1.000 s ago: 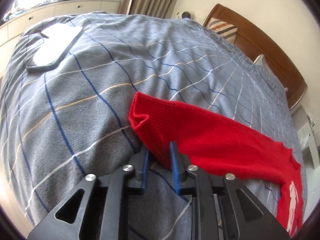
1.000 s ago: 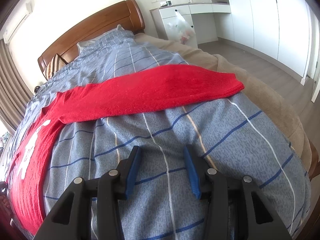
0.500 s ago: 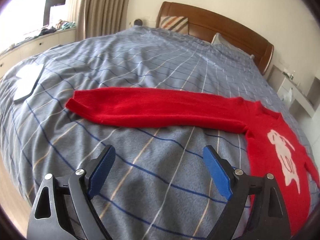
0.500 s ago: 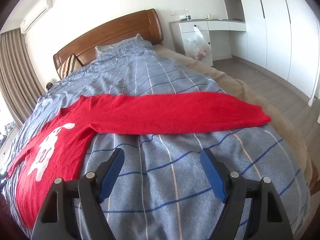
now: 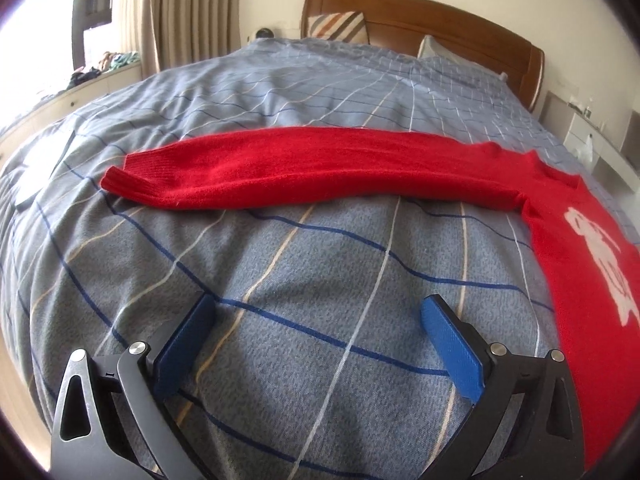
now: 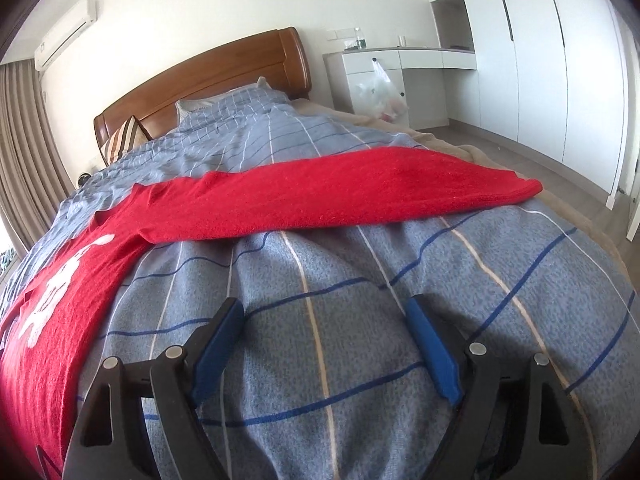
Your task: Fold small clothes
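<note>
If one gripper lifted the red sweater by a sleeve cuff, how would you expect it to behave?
The red sweater looks like soft knit lying flat along the bedspread's contours, so it would probably hang limp. Its sleeve is long, so the body likely drags behind. The fuzzy surface suggests it should grip rather than slip.

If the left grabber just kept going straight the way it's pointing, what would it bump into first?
Probably the checked blue-grey bedspread. The left gripper is open, with nothing between its jaws, and tilts down toward bare cover. The red sweater's sleeve lies farther ahead, so it likely wouldn't be first, though depth is hard to judge.
</note>
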`<state>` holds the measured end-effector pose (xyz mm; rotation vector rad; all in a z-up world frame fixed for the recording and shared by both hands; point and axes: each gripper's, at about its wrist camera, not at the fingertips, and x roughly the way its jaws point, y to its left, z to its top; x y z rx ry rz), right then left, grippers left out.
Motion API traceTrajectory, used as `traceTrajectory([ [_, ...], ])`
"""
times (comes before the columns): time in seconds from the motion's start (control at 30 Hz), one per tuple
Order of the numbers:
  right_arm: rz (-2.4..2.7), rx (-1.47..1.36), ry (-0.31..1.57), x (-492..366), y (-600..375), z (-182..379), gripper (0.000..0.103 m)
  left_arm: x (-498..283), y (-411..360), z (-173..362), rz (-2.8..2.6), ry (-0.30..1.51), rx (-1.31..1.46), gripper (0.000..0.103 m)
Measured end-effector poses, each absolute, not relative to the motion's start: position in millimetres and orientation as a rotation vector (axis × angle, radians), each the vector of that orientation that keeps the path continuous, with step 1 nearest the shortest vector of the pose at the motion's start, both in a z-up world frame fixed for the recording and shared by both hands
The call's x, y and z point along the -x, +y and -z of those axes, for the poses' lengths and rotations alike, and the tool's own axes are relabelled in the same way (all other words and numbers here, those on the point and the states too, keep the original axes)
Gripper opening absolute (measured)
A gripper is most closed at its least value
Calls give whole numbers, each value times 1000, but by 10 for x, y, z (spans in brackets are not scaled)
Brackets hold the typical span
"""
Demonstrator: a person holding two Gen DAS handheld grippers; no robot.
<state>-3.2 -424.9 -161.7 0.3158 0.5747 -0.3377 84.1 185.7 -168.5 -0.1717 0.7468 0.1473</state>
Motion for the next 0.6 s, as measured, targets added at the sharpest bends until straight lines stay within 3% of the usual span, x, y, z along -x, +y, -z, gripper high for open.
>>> traceTrajectory([
  [0.6, 344, -309, 571, -14, -4220, 1644, 85, -855, 1739, 1730, -173, 770, 93, 103],
])
